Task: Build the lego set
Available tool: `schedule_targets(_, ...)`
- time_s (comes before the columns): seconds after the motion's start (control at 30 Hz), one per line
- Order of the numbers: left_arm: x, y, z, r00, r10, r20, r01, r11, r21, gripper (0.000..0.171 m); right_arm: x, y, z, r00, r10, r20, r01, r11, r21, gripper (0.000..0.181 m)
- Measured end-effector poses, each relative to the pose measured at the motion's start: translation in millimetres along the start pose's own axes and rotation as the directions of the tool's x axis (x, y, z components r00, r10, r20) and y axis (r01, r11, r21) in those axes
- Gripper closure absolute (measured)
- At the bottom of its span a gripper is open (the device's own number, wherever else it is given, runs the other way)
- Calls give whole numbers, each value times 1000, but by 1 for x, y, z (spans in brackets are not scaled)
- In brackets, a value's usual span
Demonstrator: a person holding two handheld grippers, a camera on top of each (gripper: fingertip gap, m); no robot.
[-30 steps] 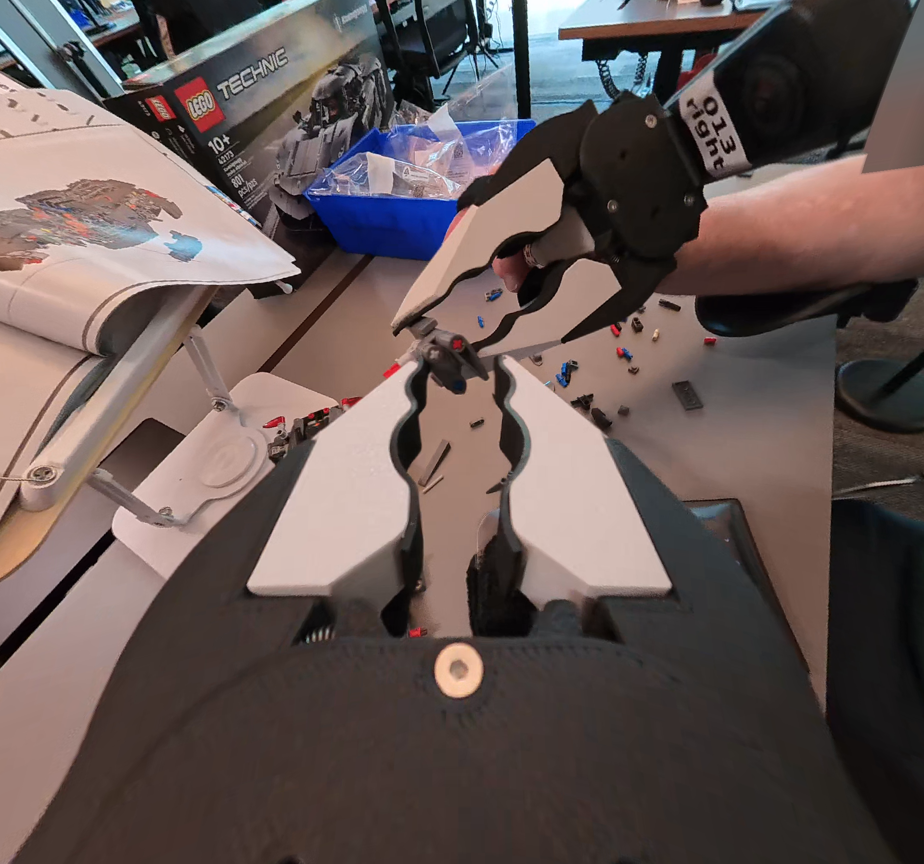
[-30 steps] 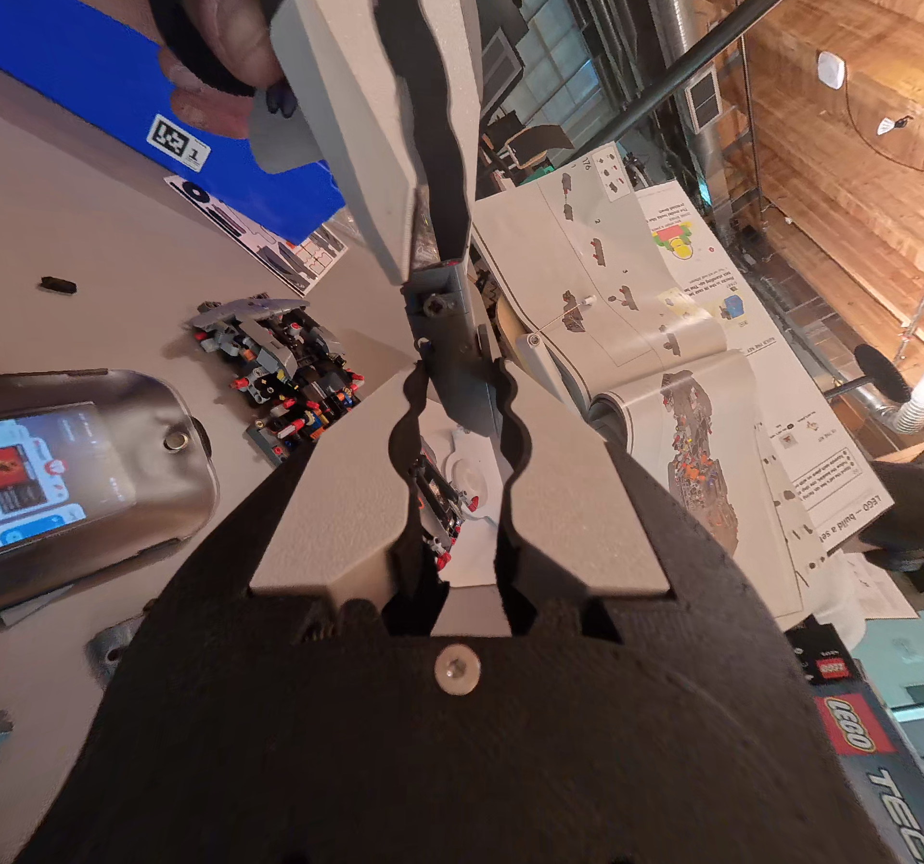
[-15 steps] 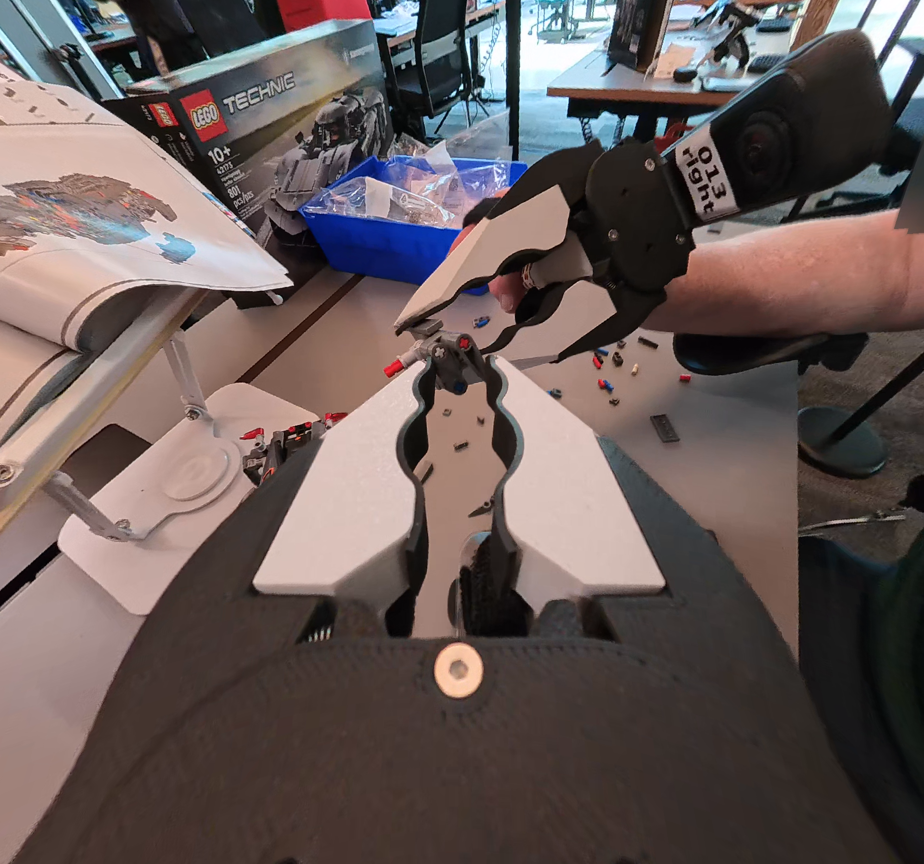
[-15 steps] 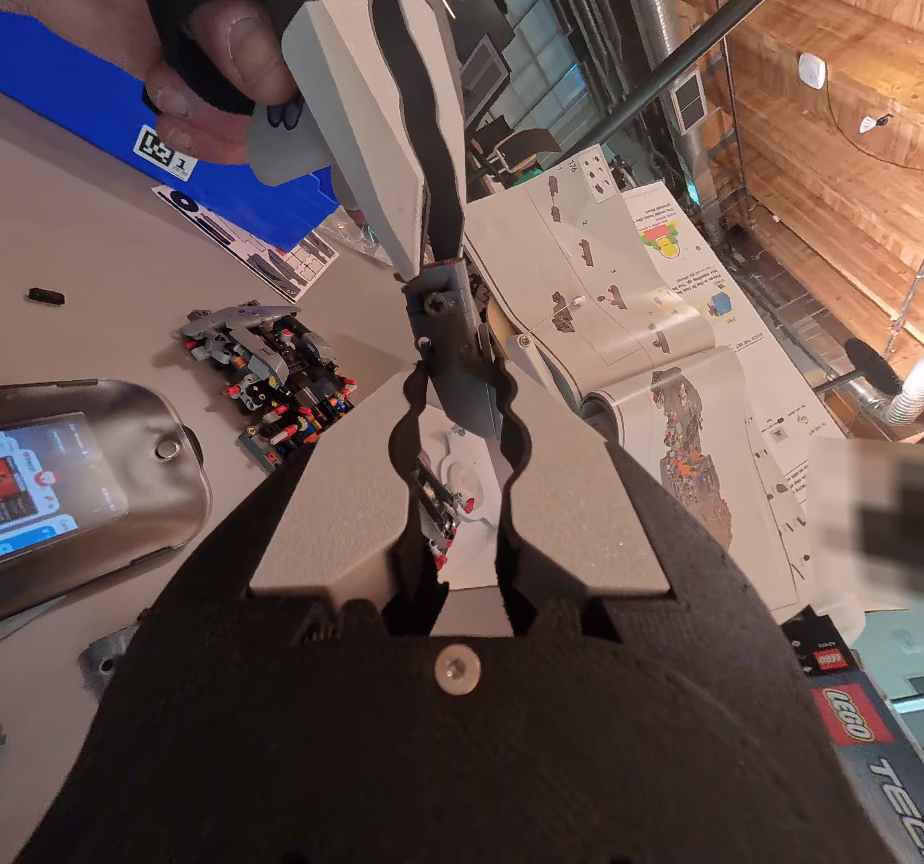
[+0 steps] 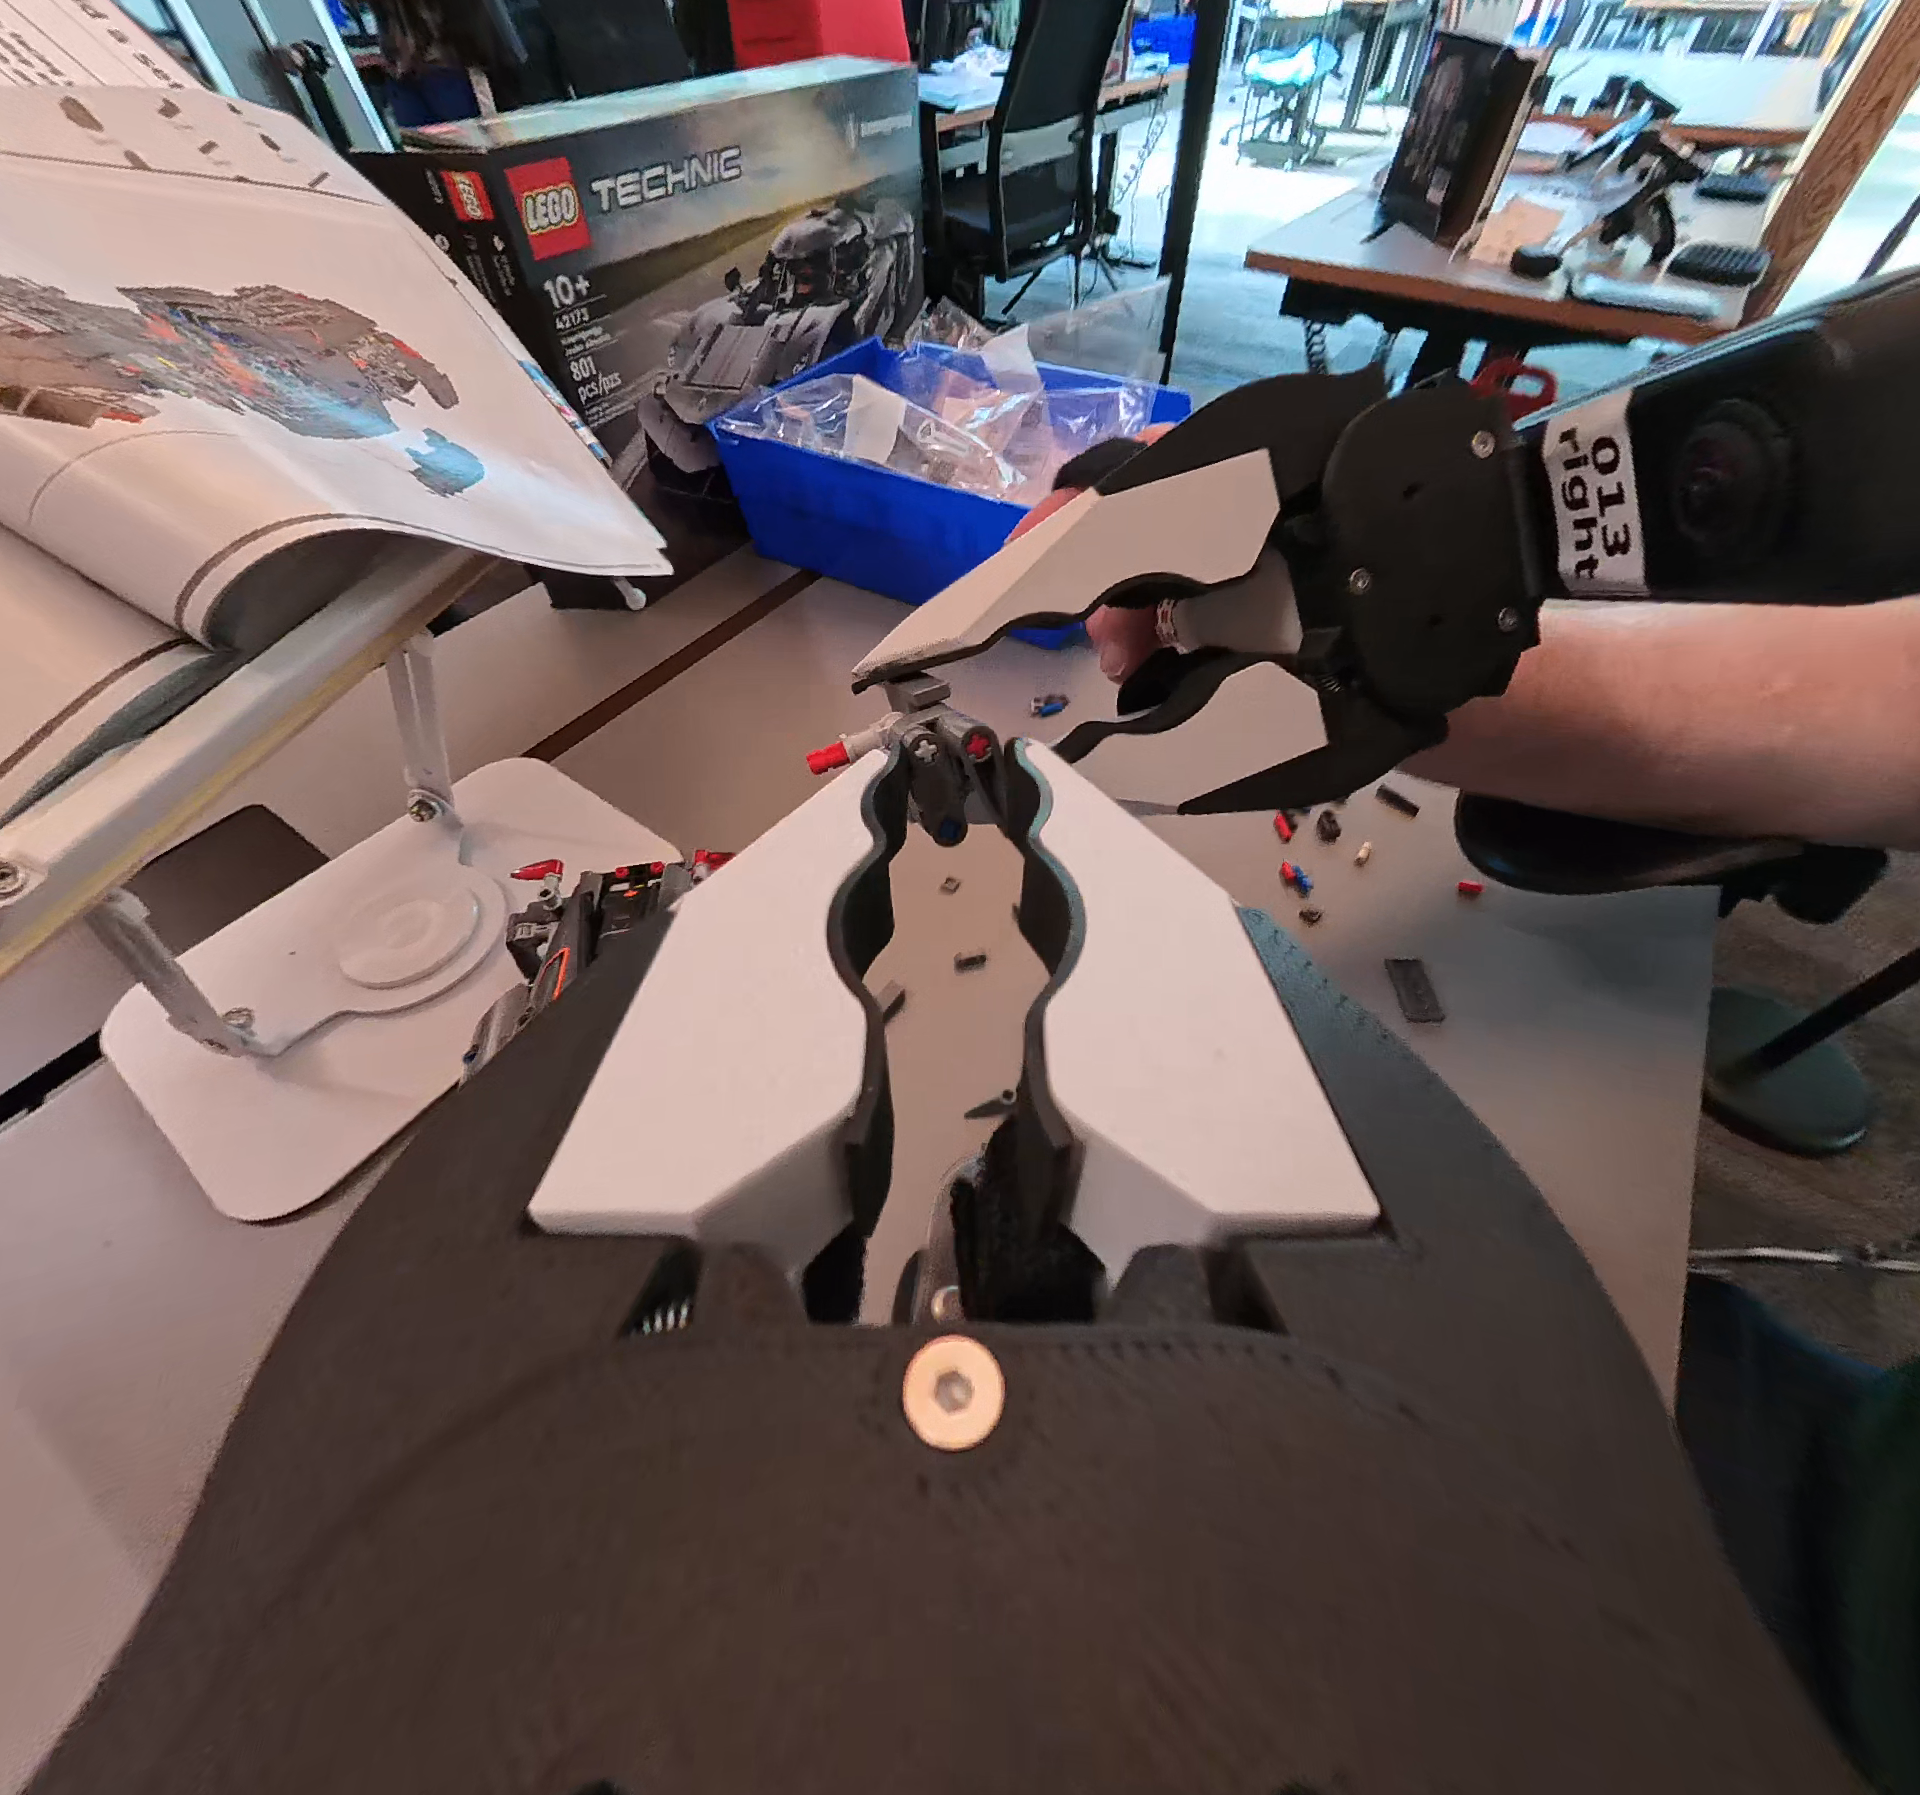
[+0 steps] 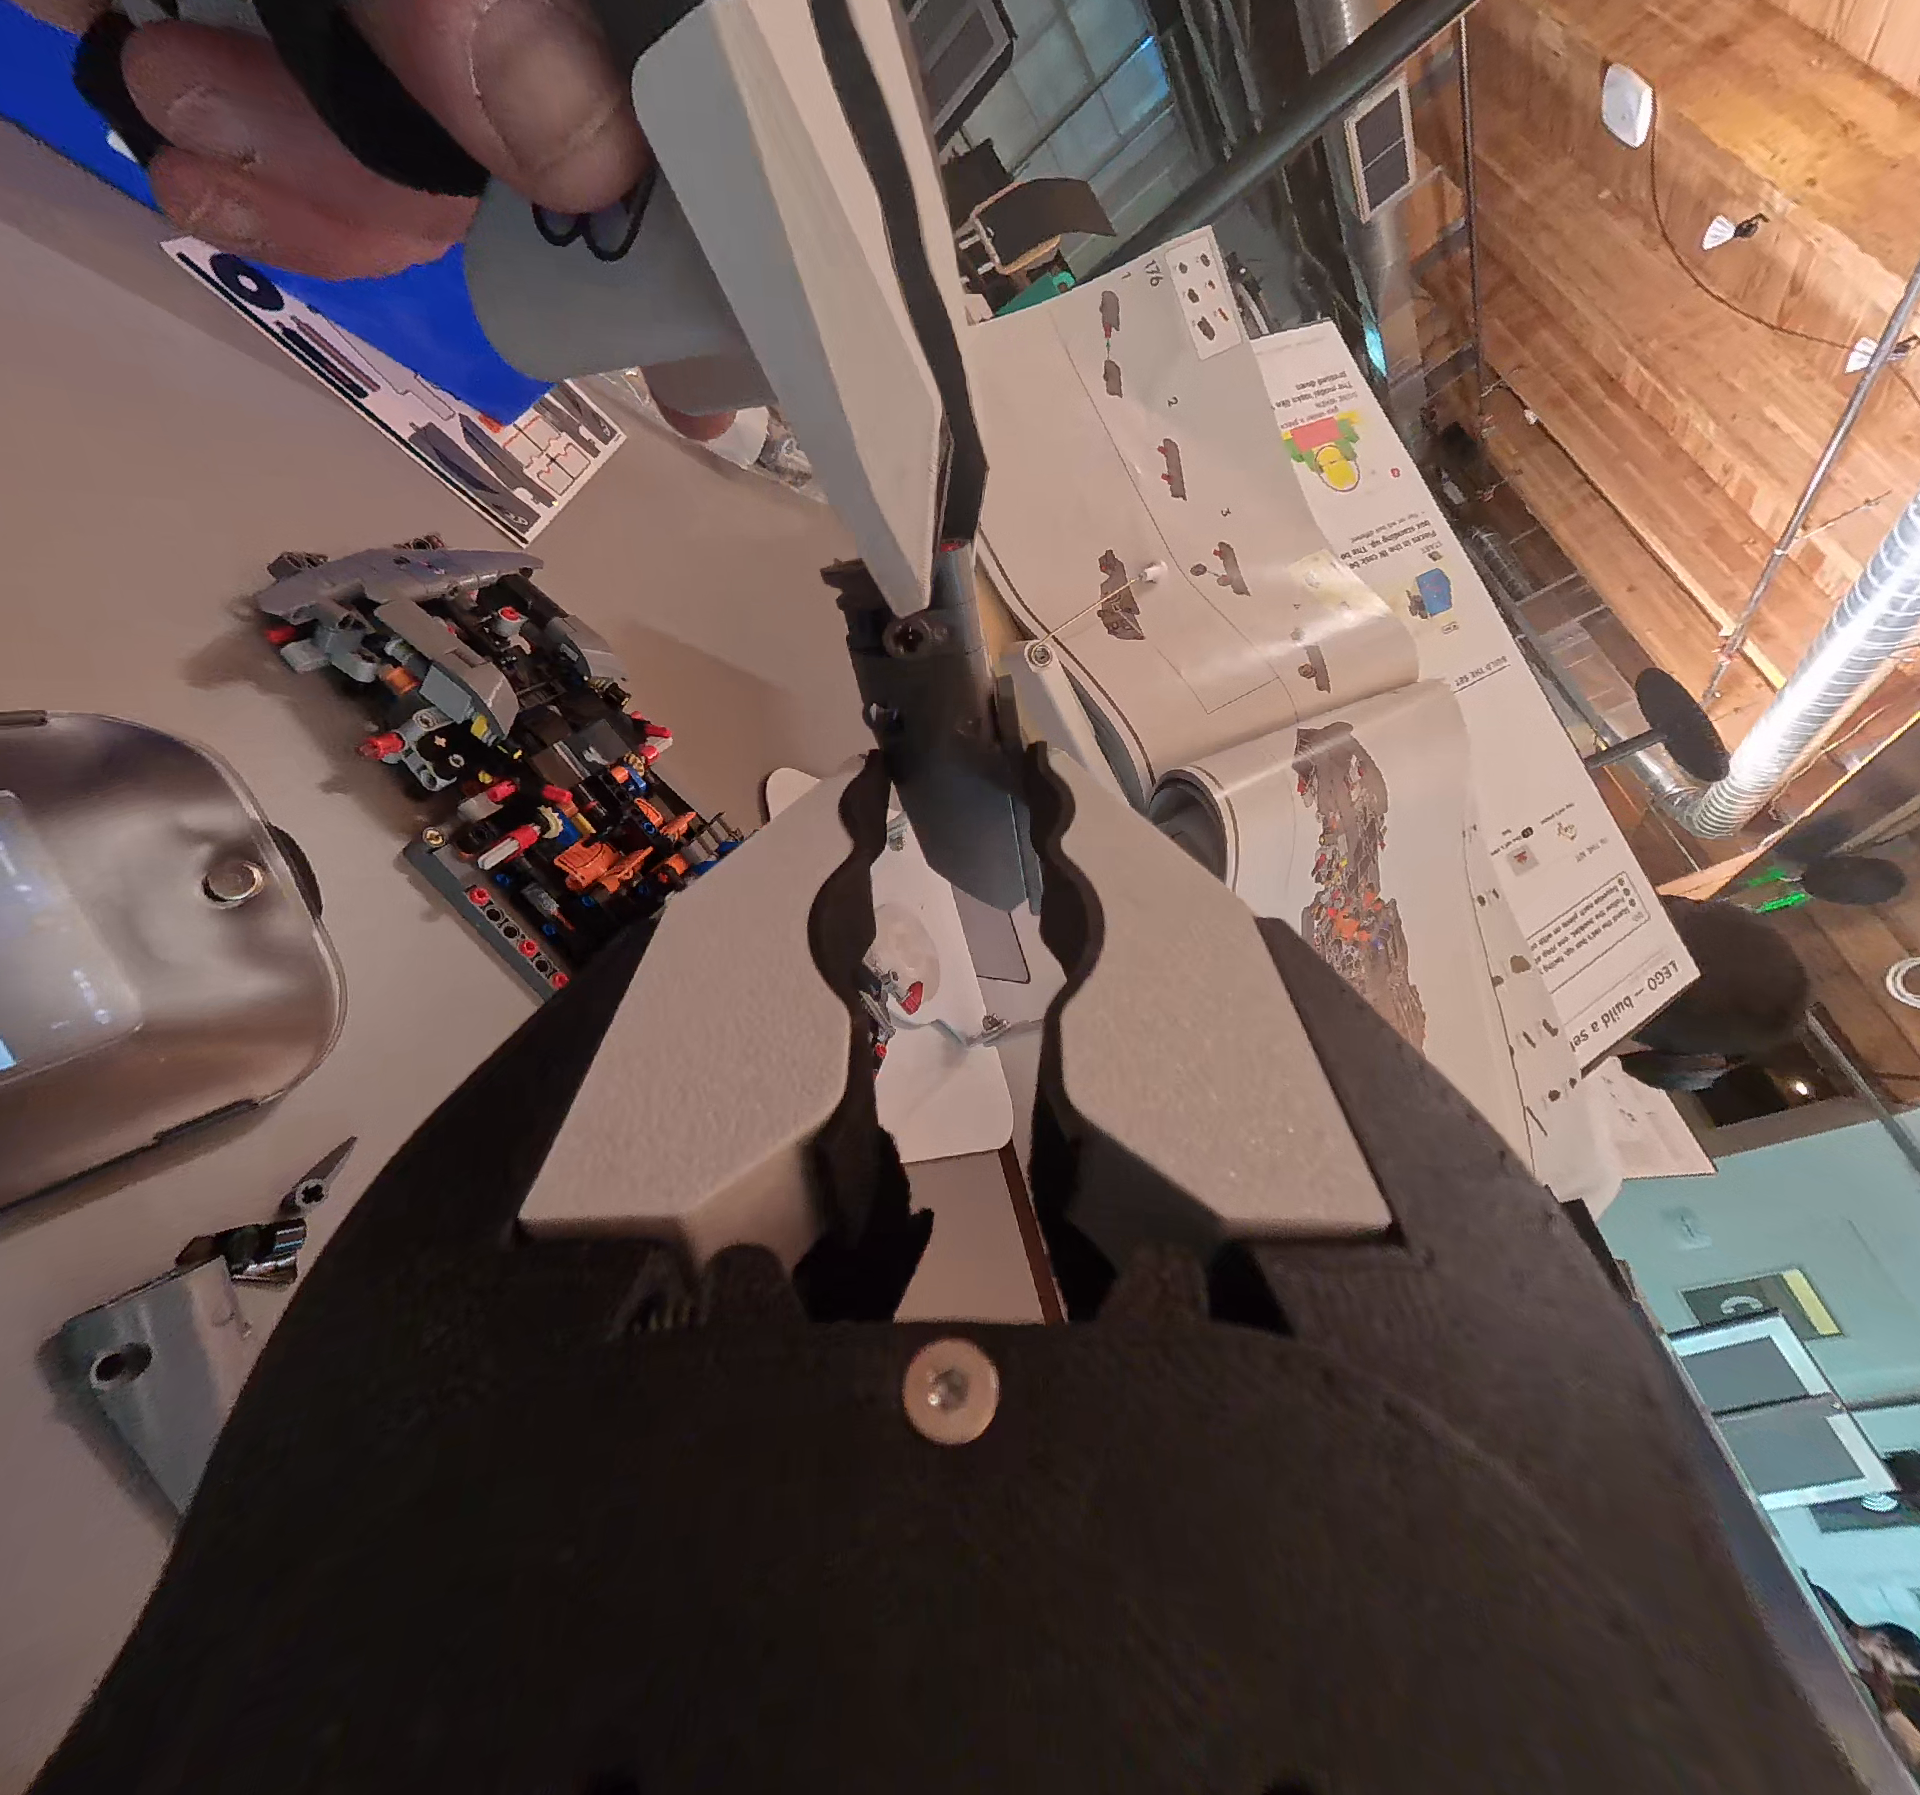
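An open-plan workroom with office chairs and further desks is lying behind a pale grey table (image 5: pixel 727 644), on which a blue plastic bin of bagged parts (image 5: pixel 883 509), a dark printed set box (image 5: pixel 665 218), an open instruction booklet on a white wire stand (image 5: pixel 260 374) and scattered small loose pieces (image 5: pixel 1320 862) are resting. The partly built grey and black vehicle chassis with red and orange pins (image 6: pixel 499 758) is sitting on the table, well apart from both tools. The left gripper (image 5: pixel 951 774) is gripping a small dark grey sub-assembly with a red pin and blue pin (image 5: pixel 935 769) at its fingertips, held above the table. The right gripper (image 6: pixel 951 789) is closing on the same sub-assembly from the other side; in the right wrist view its tips are standing close against a grey panel part, though firm contact is hard to confirm. The step in hand appears to be joining or reseating a part on this sub-assembly, held between the two tools. The next move is likely calling for steady opposing pressure along the pin axis, with the left grip holding firm against twisting.
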State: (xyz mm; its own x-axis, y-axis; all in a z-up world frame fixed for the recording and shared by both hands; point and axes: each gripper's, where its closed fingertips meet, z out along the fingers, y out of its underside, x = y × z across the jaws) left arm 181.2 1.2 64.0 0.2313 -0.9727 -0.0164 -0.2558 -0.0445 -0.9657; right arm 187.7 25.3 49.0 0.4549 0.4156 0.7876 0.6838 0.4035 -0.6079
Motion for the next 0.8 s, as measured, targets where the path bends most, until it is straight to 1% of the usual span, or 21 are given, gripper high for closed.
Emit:
schedule_targets(0.17,-4,-5,-3,998,-63,-18,64,996,57,155,6,-2,-2,999,40,-4,-40,999,24,147)
schedule_targets(0.37,-10,-13,-11,980,-169,-104,183,972,147,155,21,3,-6,988,157,-14,-156,987,49,132)
schedule_targets(0.47,-15,-14,-15,967,-215,-139,238,955,177,155,26,7,-7,980,200,-12,-199,978,54,131)
schedule_targets(0.57,-17,-13,-17,958,-239,-160,267,945,187,155,25,6,-7,980,198,-4,-198,979,57,130)
schedule_targets(0.8,-19,-10,-15,958,-241,-157,268,947,180,156,14,9,-1,988,154,15,-154,988,29,130)
